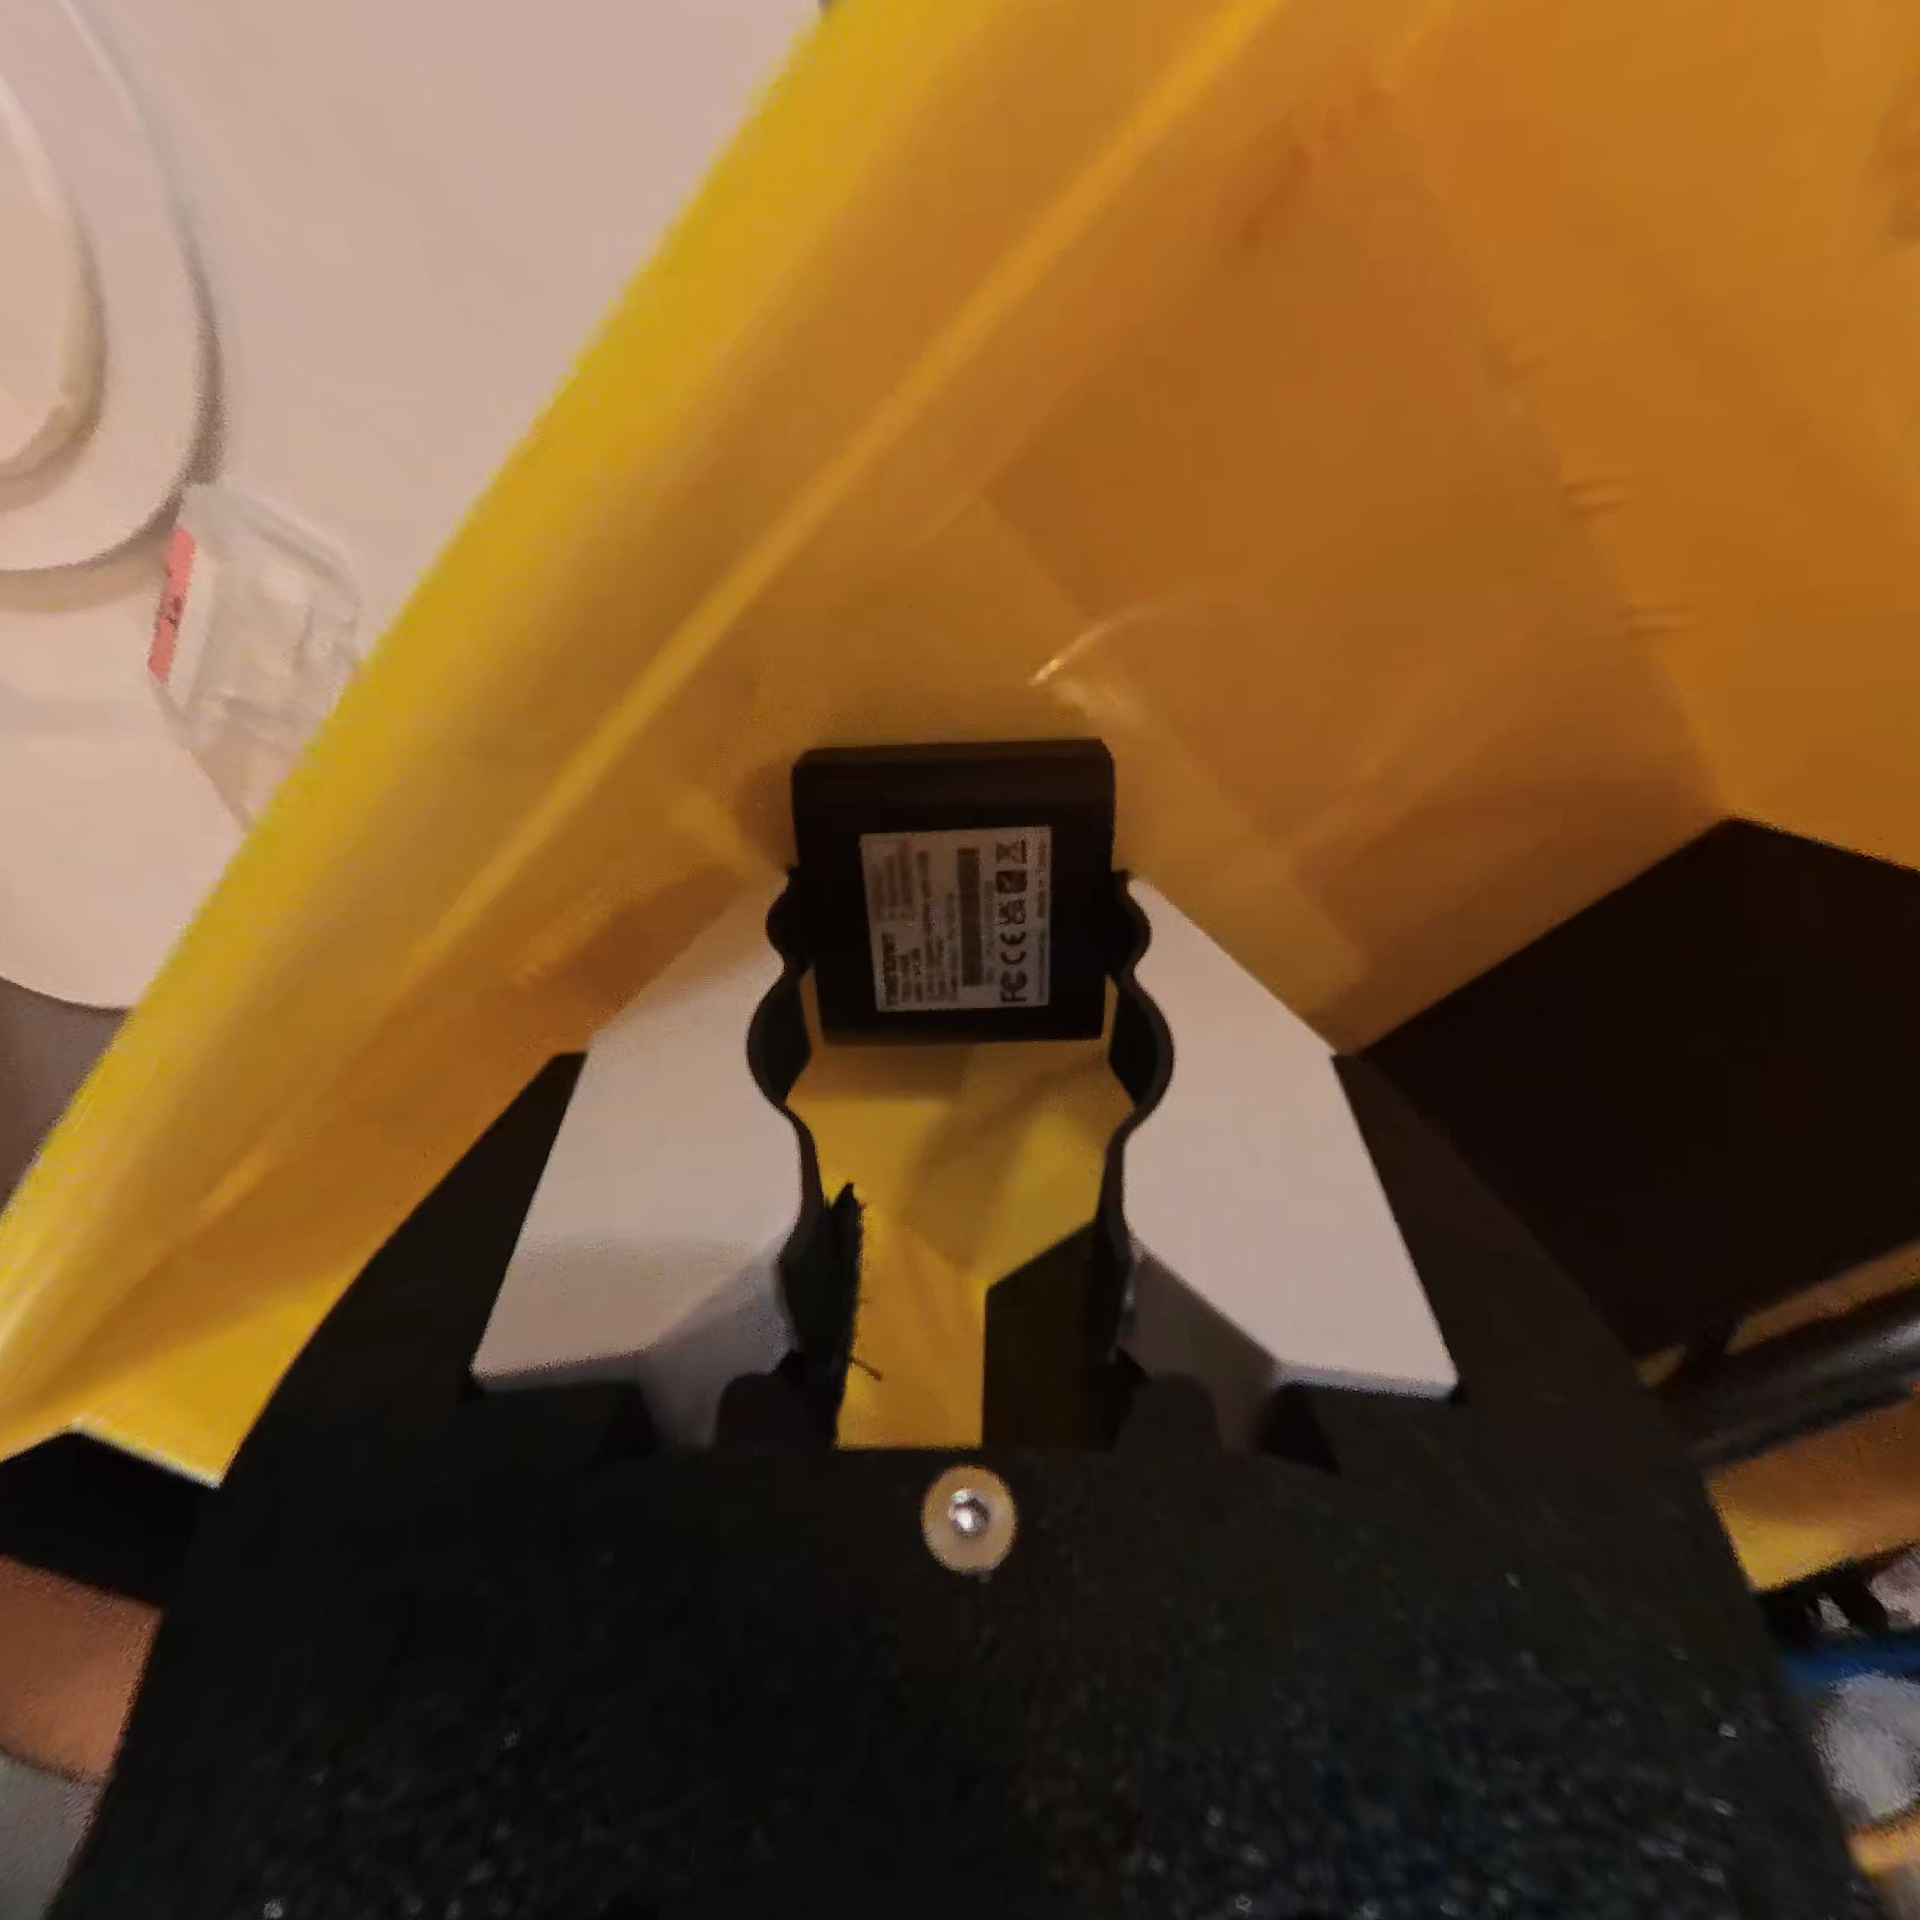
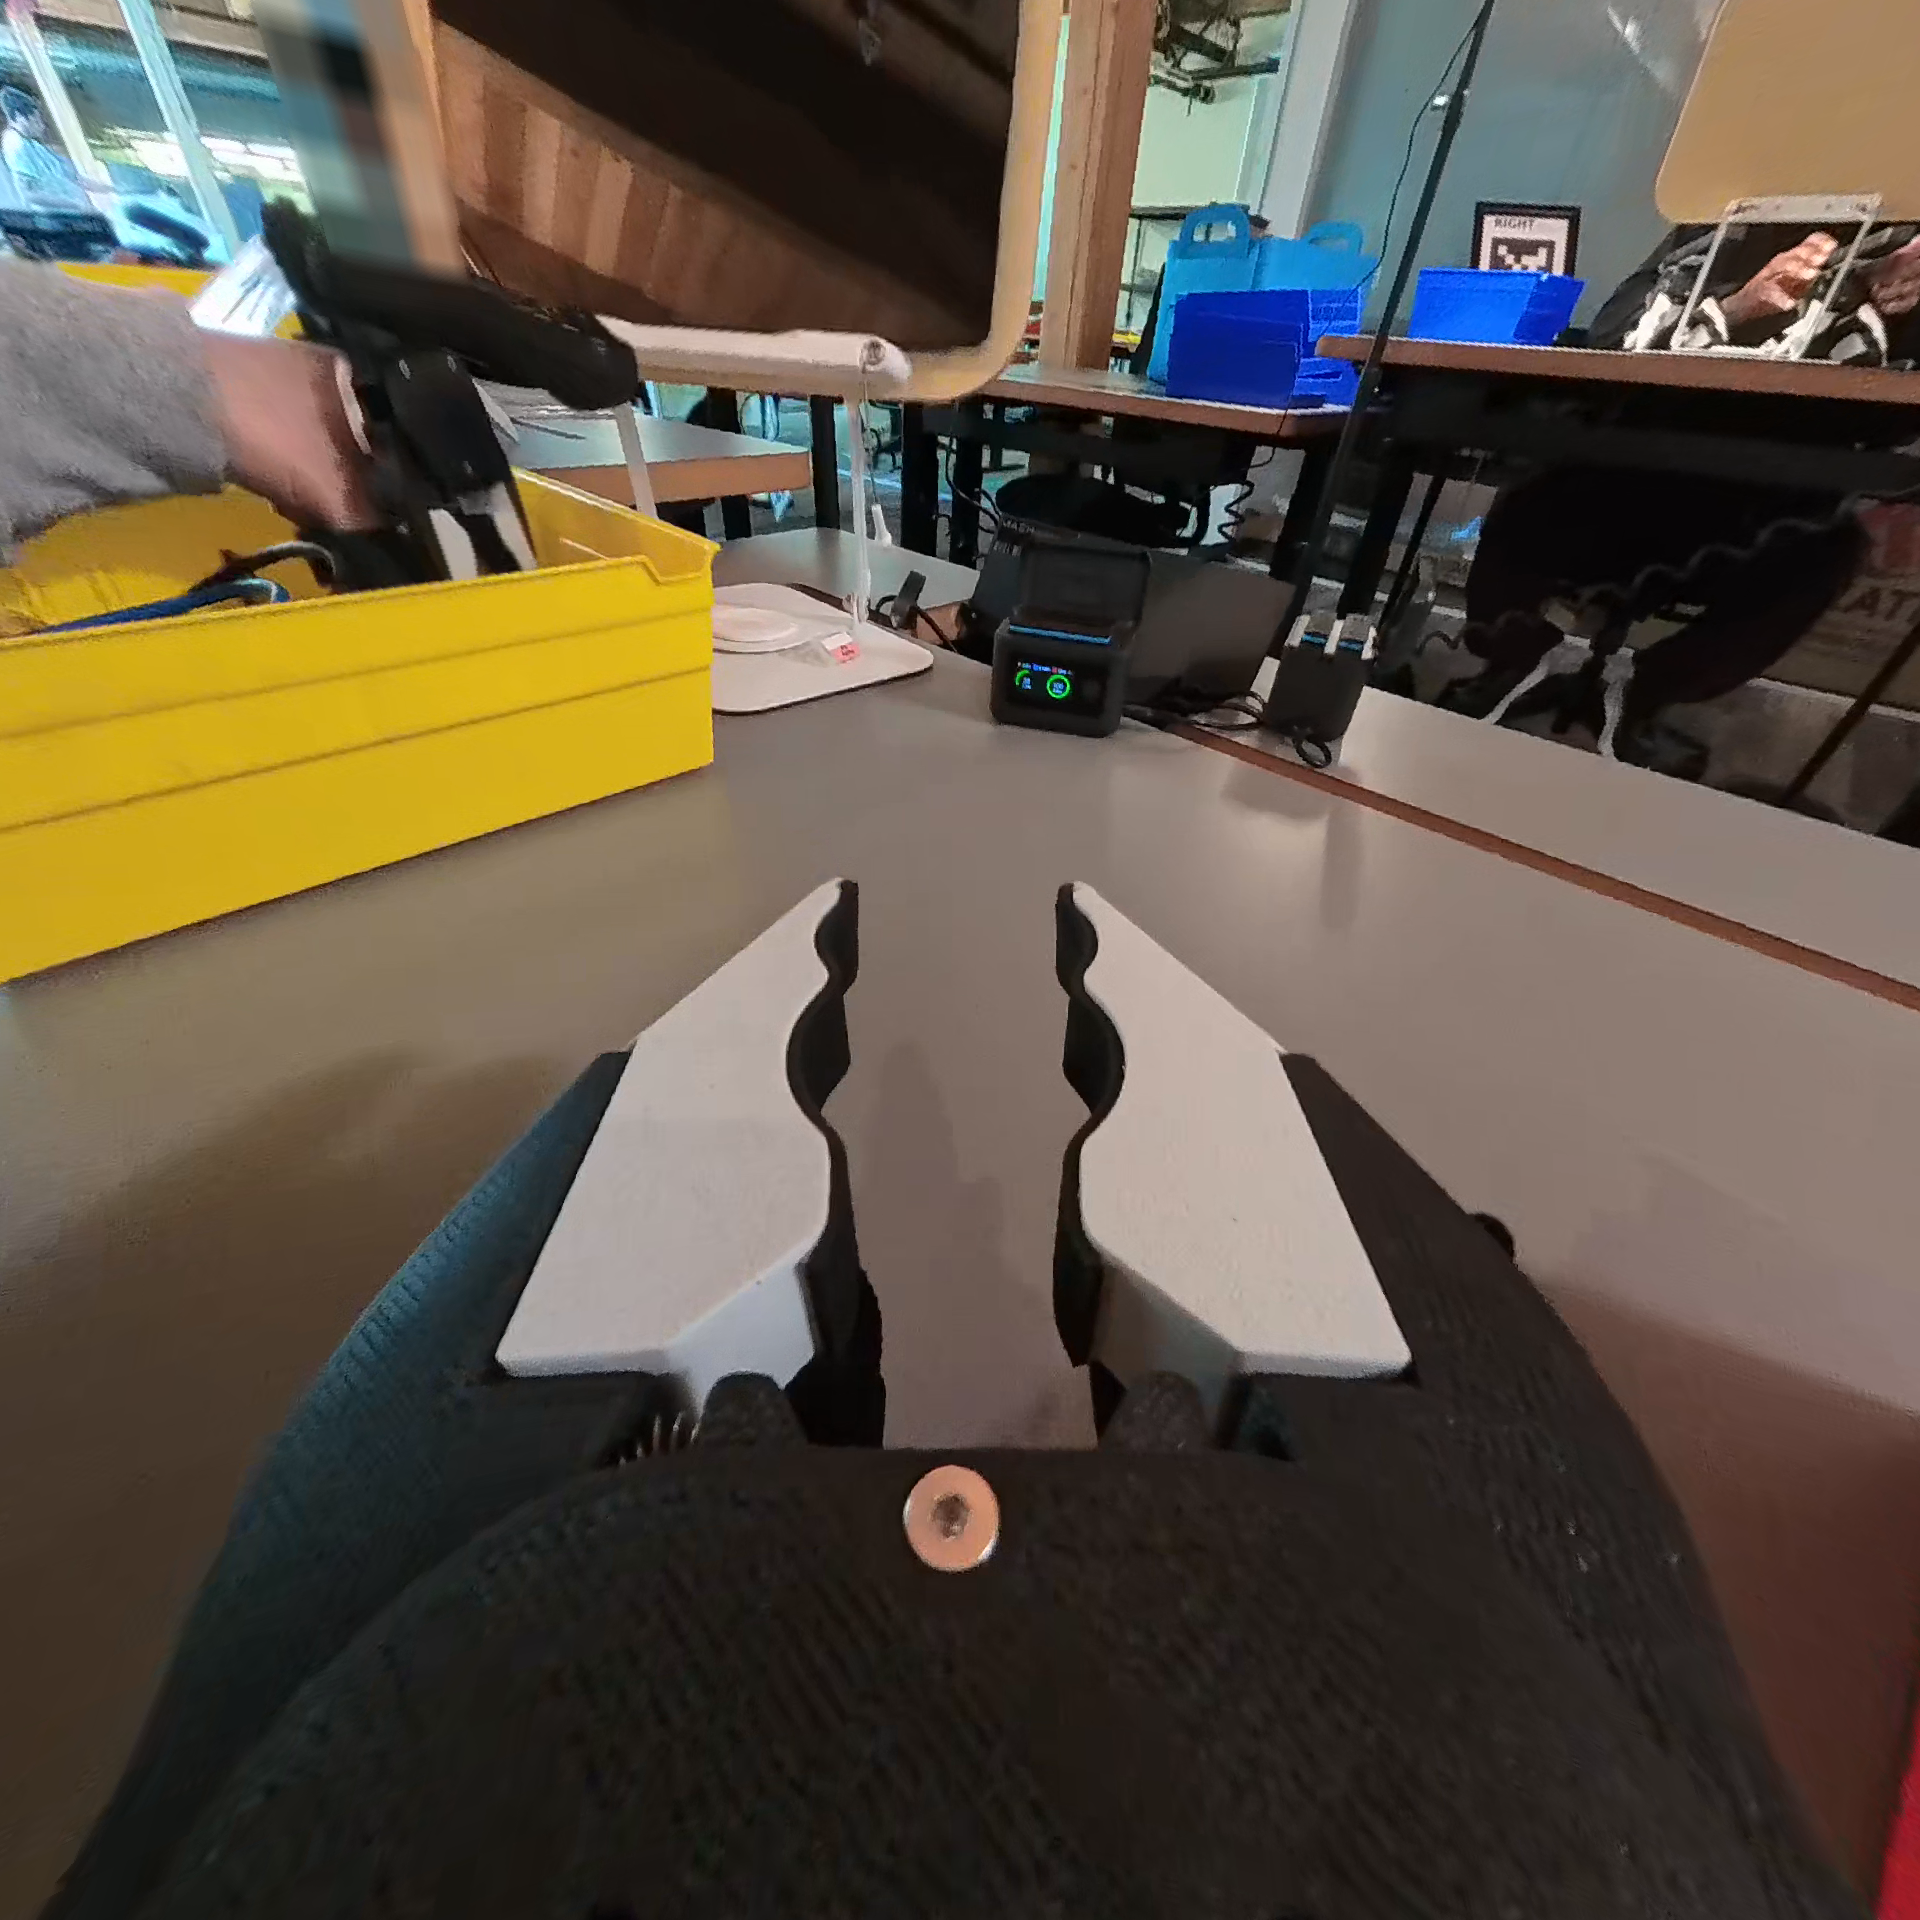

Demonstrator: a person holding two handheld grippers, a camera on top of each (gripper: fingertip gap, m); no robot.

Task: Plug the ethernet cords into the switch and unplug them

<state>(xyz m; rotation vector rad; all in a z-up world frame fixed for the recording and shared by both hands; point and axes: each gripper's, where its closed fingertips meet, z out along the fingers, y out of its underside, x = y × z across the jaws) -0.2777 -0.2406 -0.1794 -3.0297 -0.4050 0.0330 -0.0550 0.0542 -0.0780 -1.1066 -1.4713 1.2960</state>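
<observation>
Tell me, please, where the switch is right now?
In the left wrist view the black switch sits centre frame, clamped between the left gripper fingers, inside the yellow bin, label side toward the camera.

Left wrist view: close, inside yellow bin [image 1: 935, 416]. Right wrist view: low over table [image 2: 1247, 883], facing across room; shares bin.

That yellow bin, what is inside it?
Inside the yellow bin, the left gripper grips a small black box, presumably the switch. Blue and black cords lie beside it. The bin's near wall hides the rest of the floor.
</observation>
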